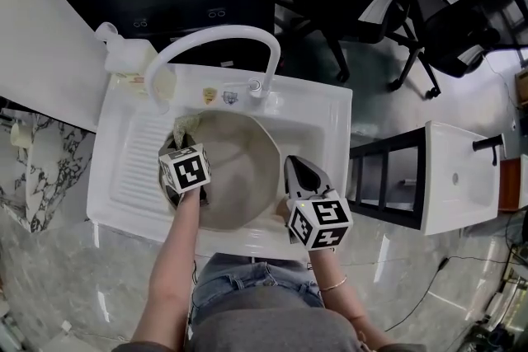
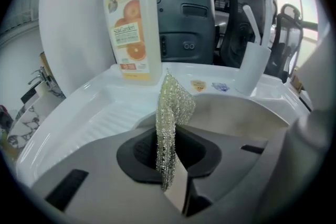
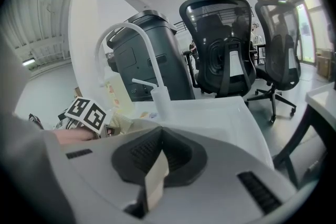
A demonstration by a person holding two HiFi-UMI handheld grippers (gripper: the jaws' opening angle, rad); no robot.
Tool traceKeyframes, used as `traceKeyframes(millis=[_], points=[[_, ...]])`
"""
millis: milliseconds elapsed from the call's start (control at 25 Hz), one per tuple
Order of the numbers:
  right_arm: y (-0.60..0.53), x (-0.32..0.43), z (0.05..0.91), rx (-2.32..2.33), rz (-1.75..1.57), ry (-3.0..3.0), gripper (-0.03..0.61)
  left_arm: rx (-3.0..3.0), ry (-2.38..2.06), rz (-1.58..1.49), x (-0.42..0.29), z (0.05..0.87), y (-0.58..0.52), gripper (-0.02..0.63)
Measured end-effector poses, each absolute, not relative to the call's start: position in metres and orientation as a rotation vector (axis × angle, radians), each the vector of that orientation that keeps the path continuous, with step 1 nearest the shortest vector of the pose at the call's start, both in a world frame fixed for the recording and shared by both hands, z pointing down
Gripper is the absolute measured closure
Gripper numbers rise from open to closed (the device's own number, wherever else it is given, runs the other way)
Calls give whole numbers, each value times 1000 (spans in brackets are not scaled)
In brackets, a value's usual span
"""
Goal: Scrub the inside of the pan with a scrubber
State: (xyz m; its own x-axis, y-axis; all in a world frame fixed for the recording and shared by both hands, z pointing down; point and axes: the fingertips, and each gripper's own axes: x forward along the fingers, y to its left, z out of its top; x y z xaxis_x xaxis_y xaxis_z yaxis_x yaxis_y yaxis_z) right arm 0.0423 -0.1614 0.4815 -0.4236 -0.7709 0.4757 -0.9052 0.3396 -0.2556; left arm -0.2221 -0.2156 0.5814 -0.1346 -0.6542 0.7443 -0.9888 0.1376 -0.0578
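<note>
A round pan (image 1: 241, 171) with a pale beige inside lies in the white sink (image 1: 328, 108). My left gripper (image 1: 183, 143) hangs over the pan's left rim, shut on a silvery mesh scrubber (image 1: 186, 128). In the left gripper view the scrubber (image 2: 171, 113) stands up from between the closed jaws of the left gripper (image 2: 169, 168), with the pan's wall (image 2: 236, 113) just beyond. My right gripper (image 1: 299, 171) sits over the pan's right rim. In the right gripper view, the right gripper (image 3: 157, 168) has its jaws together and nothing shows between them.
A curved white faucet (image 1: 221, 37) arches over the basin's back. A soap bottle with an orange label (image 2: 132, 23) stands at the back left corner, beside the ribbed drainboard (image 1: 136, 162). Office chairs (image 1: 445, 21) and a second white basin (image 1: 458, 177) are to the right.
</note>
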Motion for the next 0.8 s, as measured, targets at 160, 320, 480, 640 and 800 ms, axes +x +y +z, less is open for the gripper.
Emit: traceKeyframes(millis=[160, 320, 480, 640, 800], points=[[-156, 33, 475, 1475, 695, -2367, 568, 1510, -1900, 715, -235, 569, -202, 546], [-150, 23, 471, 1443, 683, -2394, 568, 1493, -1933, 643, -243, 553, -194, 546], [-143, 12, 467, 1413, 674, -2420, 568, 1485, -1969, 560, -251, 528, -184, 546], [-137, 3, 463, 1390, 656, -2437, 568, 1657, -1882, 570, -247, 503, -179, 546], [-131, 0, 462, 1385, 651, -2439, 568, 1969, -1675, 932, -223, 500, -181, 546]])
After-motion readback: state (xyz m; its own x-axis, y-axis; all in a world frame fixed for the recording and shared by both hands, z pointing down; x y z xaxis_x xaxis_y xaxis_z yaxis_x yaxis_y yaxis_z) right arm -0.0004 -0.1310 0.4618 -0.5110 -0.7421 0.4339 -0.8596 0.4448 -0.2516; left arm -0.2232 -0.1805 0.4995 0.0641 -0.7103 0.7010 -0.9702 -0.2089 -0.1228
